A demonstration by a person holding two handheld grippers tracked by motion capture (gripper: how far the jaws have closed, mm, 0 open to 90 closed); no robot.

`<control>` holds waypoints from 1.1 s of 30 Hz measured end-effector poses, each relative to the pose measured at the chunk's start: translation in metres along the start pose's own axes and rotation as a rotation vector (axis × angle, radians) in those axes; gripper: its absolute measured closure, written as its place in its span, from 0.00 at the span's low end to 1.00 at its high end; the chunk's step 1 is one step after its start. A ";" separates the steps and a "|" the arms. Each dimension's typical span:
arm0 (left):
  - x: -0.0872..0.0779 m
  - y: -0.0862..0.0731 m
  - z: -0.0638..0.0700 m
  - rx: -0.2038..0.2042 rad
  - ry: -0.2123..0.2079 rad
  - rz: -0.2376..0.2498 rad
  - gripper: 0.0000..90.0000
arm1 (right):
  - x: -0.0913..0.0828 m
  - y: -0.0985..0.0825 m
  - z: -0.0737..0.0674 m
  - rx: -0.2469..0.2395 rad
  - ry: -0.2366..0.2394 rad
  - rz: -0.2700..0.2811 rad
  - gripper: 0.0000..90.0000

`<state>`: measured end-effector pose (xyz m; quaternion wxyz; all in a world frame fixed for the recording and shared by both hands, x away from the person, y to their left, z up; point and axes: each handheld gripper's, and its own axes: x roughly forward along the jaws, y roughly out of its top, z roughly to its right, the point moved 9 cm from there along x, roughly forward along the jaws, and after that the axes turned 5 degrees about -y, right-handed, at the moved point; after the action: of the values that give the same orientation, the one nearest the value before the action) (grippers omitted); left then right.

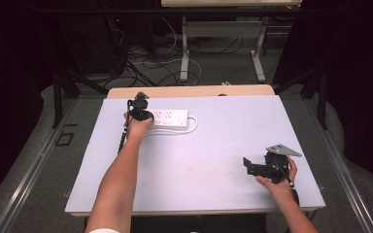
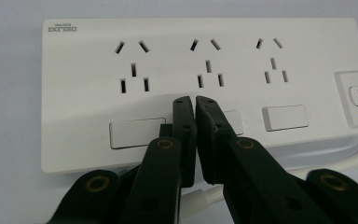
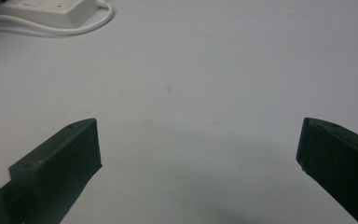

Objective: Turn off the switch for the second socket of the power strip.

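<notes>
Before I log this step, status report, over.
Left gripper shut, empty, tips over power strip middle row. Right gripper open, idle above table. Nothing in the way.

The high view is looking forward and down from above the near edge of the tabletop [image 1: 199, 145]. The left gripper view is sitting very close over the white power strip [image 2: 191, 60], facing its sockets. The right gripper view is looking low across bare tabletop, catching that same power strip [image 3: 51, 9] far off.
</notes>
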<state>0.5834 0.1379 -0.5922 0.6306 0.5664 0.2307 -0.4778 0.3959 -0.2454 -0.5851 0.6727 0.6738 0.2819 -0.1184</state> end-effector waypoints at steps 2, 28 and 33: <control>0.000 0.000 0.000 -0.008 -0.001 0.016 0.96 | 0.000 0.000 0.000 0.000 -0.001 -0.001 0.00; -0.016 -0.002 0.027 0.070 -0.063 0.060 0.81 | 0.000 0.000 -0.001 0.005 0.000 0.000 0.00; -0.021 -0.003 0.035 0.095 -0.087 0.067 0.79 | 0.000 0.000 -0.001 0.005 0.001 0.000 0.00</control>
<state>0.5626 0.1125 -0.5677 0.6279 0.5819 0.1610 -0.4911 0.3956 -0.2447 -0.5847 0.6711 0.6753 0.2819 -0.1188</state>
